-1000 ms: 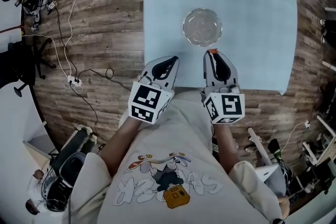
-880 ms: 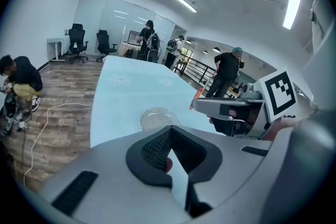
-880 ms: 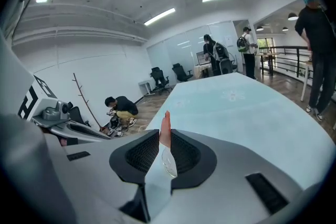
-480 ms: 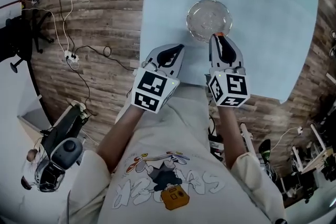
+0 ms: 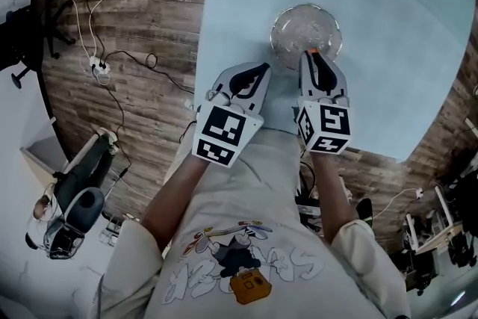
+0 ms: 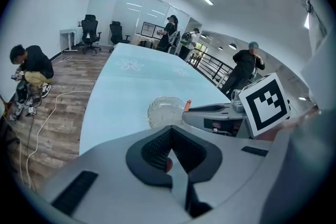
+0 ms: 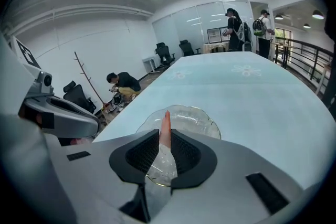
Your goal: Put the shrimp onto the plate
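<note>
A clear glass plate (image 5: 306, 32) stands on the pale blue table (image 5: 239, 4), close to its near edge. My right gripper (image 5: 313, 56) is shut on an orange-pink shrimp (image 5: 312, 51), whose tip reaches over the plate's near rim. In the right gripper view the shrimp (image 7: 165, 127) sticks up between the shut jaws of the right gripper (image 7: 164, 138), with the plate (image 7: 195, 117) just beyond. My left gripper (image 5: 262, 69) is shut and hovers left of the plate, holding nothing I can make out. The left gripper view shows the plate (image 6: 164, 109) and the shrimp's tip (image 6: 187, 105) ahead.
The table's left edge (image 5: 203, 33) borders a wooden floor with cables and a power strip (image 5: 99, 69). Equipment lies on the floor at the lower left (image 5: 71, 209). A person crouches on the floor (image 6: 31, 68), and others stand at the table's far end (image 7: 233, 23).
Both grippers have moved forward over the table. The right gripper carried the shrimp from short of the plate up to its near rim. The left stayed shut.
</note>
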{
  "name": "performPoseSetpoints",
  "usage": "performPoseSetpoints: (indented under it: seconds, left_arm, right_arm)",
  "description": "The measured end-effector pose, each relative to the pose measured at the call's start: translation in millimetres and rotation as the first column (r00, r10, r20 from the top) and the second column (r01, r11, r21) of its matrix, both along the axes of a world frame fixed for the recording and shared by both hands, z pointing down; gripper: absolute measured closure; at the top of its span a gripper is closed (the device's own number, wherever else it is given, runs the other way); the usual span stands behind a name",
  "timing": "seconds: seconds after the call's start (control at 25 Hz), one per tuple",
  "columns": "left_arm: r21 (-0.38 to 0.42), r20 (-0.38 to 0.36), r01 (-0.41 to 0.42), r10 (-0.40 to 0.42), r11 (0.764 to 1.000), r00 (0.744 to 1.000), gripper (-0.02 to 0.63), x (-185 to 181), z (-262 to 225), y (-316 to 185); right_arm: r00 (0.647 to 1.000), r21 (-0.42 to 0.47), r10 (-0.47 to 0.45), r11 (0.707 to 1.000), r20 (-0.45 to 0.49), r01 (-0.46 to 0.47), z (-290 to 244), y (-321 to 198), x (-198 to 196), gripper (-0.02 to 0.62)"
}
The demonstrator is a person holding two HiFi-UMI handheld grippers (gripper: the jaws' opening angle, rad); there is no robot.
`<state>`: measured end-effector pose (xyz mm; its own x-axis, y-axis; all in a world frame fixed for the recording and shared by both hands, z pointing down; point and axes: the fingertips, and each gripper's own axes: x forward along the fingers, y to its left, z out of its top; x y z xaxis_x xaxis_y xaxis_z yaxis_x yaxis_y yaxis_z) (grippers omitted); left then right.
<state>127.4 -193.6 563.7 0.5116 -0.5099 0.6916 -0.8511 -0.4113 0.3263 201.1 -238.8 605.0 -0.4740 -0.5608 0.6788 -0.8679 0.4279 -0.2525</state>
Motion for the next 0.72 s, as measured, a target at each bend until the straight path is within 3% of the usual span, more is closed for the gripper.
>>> performPoseSetpoints:
  seconds: [0.36, 0.72]
  left_arm:
    - [-0.009, -0.006, 0.004, -0.004, 1.0, 1.0, 0.598, 1, 2, 5]
    - [0.019, -0.012, -0.026, 0.026, 0.999, 1.0, 0.598, -8, -12, 13]
  right_arm:
    - [1.0, -0.031, 0.006, 1.0, -0.008, -0.006, 10, -4, -4, 0.508]
    - [0.996, 0.0, 0.083, 0.997, -0.02, -0.083, -8, 5, 0, 0.502]
